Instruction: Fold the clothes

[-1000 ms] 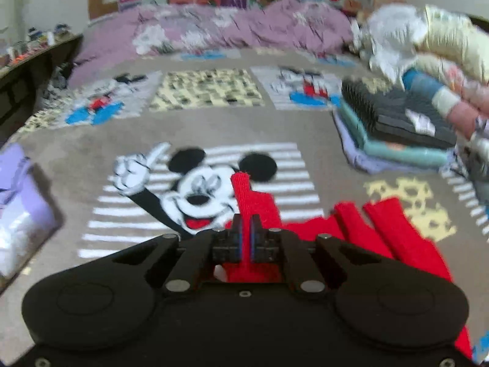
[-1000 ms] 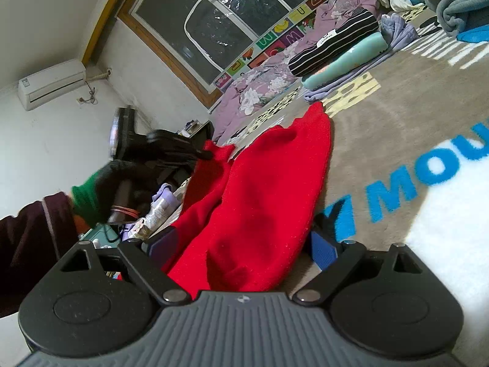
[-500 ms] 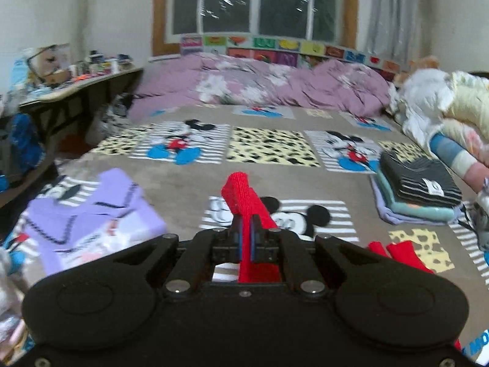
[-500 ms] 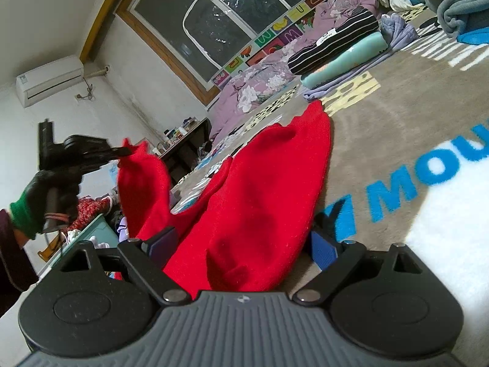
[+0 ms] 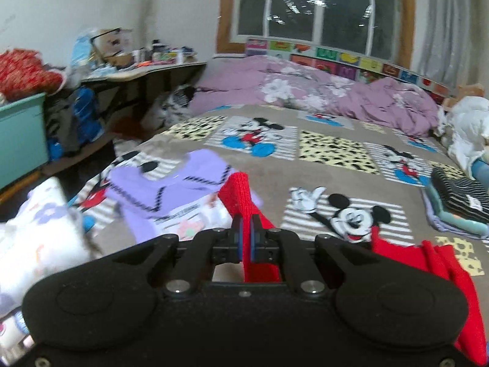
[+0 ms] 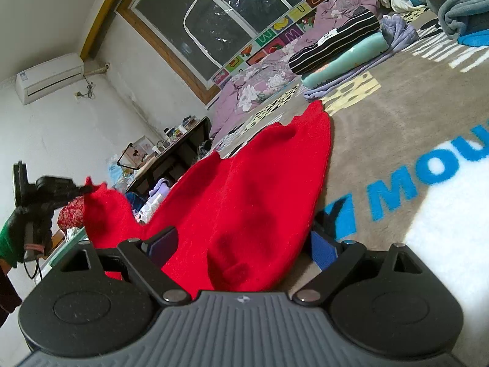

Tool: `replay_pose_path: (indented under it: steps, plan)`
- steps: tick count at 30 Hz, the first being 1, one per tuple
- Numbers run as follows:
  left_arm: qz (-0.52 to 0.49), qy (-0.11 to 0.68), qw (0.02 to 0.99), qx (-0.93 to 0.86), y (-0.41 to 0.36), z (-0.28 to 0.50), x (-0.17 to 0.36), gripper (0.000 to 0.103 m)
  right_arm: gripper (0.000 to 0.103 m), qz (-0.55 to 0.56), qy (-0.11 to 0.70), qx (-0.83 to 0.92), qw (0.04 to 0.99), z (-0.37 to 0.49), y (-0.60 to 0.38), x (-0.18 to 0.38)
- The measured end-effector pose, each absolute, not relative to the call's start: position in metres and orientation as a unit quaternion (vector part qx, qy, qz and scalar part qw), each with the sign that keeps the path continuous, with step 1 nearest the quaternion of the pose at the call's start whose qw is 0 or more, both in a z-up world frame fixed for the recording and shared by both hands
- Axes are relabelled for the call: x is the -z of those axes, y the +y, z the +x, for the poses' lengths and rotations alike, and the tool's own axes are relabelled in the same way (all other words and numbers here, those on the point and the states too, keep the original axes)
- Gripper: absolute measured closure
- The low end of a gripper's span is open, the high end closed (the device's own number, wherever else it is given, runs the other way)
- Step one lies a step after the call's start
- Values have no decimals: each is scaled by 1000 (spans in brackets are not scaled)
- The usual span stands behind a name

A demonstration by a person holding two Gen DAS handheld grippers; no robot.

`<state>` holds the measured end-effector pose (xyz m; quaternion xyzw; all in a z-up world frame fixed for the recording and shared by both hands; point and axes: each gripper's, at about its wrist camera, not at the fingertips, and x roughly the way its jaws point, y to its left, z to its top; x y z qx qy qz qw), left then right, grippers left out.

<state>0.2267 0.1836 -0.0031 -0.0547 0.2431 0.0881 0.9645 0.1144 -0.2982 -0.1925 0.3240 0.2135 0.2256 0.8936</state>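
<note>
A lilac knitted sweater with dark zigzag trim (image 5: 171,189) lies spread near the left edge of the grey-brown Mickey Mouse bedspread (image 5: 305,171), partly over a pale printed garment. Just to its right, the left gripper (image 5: 245,240) has its two blue-padded fingers pinched narrowly on a strip of the red knitted garment (image 5: 244,202), which stands up between them above the bedspread. The rest of the red cloth trails down to the right and lies in folds on the bedspread near its front edge. Further right, near the right edge, sits a stack of folded clothes topped by a black striped piece (image 5: 458,205). A crumpled mauve floral quilt (image 5: 321,91) lies along the far edge under the window.

In the right wrist view, the right gripper (image 6: 241,247) rests low with its fingers spread wide on either side of the red knitted garment (image 6: 244,189), which lies between them without being clamped.
</note>
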Motion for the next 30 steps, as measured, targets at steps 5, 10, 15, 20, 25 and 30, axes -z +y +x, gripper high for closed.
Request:
replay_pose_path:
  steps: [5, 10, 15, 20, 25, 30]
  plan:
    - [-69, 255, 958, -107, 206, 218, 24, 100, 14, 322, 213, -226, 894, 114, -298, 192]
    - [-92, 273, 950, -124, 226, 219, 50, 100, 14, 322, 212, -228, 894, 114, -299, 193]
    - [-104, 288, 942, -135, 239, 222, 76, 100, 14, 324, 209, -230, 894, 114, -300, 194]
    - [-111, 289, 942, -131, 246, 232, 90, 100, 13, 327, 205, -234, 892, 113, -301, 195]
    - [-134, 258, 952, -99, 251, 238, 94, 100, 13, 332, 200, -239, 890, 113, -302, 196]
    - [-106, 303, 934, -158, 259, 249, 112, 89, 12, 334, 198, -242, 889, 113, -302, 197]
